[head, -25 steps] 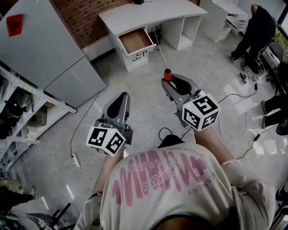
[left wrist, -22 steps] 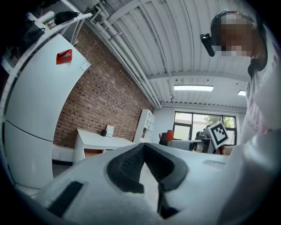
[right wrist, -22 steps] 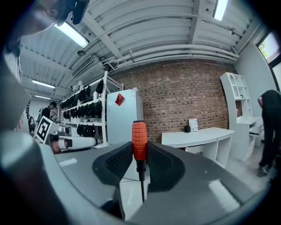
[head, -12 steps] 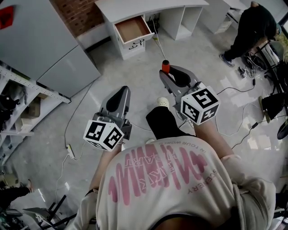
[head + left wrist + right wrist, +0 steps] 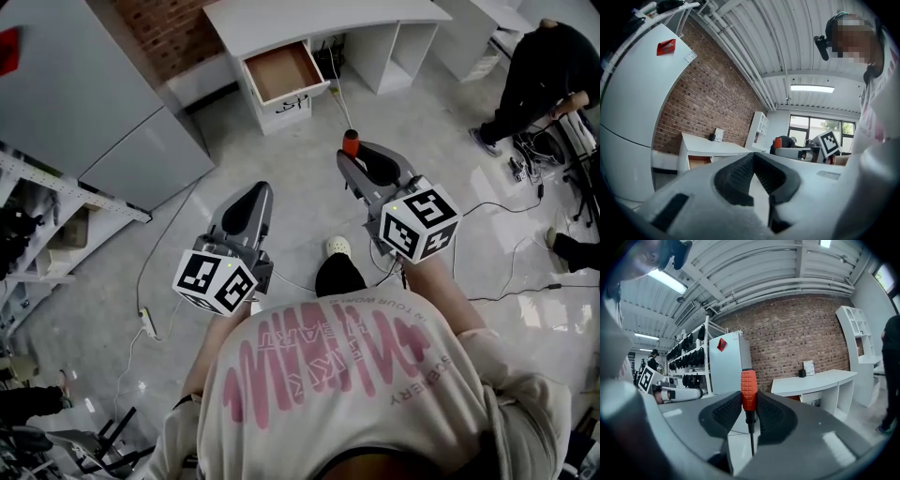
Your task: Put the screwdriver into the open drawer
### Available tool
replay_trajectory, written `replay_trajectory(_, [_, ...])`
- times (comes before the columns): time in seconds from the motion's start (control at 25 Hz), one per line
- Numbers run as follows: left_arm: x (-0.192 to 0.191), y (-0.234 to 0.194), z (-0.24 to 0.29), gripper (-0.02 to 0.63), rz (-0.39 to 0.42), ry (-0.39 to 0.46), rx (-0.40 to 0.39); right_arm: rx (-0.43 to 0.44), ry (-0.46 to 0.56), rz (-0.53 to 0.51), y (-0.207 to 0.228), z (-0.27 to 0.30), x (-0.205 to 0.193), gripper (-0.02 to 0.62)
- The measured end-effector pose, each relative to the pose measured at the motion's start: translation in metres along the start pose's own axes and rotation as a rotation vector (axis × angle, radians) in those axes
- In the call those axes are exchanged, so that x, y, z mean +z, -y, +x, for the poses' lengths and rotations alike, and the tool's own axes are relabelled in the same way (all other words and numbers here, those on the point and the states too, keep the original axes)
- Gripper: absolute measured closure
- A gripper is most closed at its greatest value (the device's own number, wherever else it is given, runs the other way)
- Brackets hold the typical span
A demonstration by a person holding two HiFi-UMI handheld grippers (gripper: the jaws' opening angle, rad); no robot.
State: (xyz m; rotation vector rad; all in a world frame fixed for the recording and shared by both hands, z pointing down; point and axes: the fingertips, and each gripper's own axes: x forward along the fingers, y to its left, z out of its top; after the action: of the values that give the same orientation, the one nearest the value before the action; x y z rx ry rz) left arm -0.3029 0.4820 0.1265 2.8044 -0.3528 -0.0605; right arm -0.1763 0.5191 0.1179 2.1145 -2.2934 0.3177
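The screwdriver [image 5: 351, 143] has an orange handle [image 5: 748, 389] and a thin dark shaft that points back toward the camera. My right gripper [image 5: 355, 157] [image 5: 749, 398] is shut on it, pads clamped on the handle's lower end, and is held roughly level above the floor. My left gripper [image 5: 255, 195] [image 5: 753, 157] is shut and holds nothing; it sits to the left of the right one and slightly nearer to me. The open drawer [image 5: 281, 73] [image 5: 697, 162], with a bare brown bottom, juts from the white desk [image 5: 319, 21] [image 5: 813, 380] well ahead of both grippers.
A tall grey cabinet [image 5: 103, 103] and a loaded shelf rack [image 5: 37, 225] stand on the left. Cables and a power strip [image 5: 147, 323] lie on the floor. Another person [image 5: 544, 70] stands at the far right. My own shoe [image 5: 337, 246] shows between the grippers.
The person carrying the grippers has stepped toward the desk, a leg swinging forward between the grippers and back. Both grippers moved along with the body. The grip on the screwdriver is unchanged.
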Motion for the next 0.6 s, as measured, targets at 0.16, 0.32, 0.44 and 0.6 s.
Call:
replay_trajectory(0.16, [0.003,-0.02,0.046,0.604,-0.011,-0.008,0.035,0.041,-0.008,0.021,0.043,0.033,0.007,0.486])
replay_trajectory(0.32, [0.015,-0.042,0.091,0.604,-0.032,0.012,0.08,0.077,-0.01,0.022,0.087,0.063,0.022,0.486])
replay_trajectory(0.44, [0.027,-0.054,0.126,0.603,-0.036,0.048,0.103,0.093,0.0,0.019,0.122,0.081,0.035,0.486])
replay_trajectory(0.6, [0.039,-0.062,0.165,0.604,-0.003,0.072,0.129,0.111,0.017,0.014,0.163,0.1,0.05,0.486])
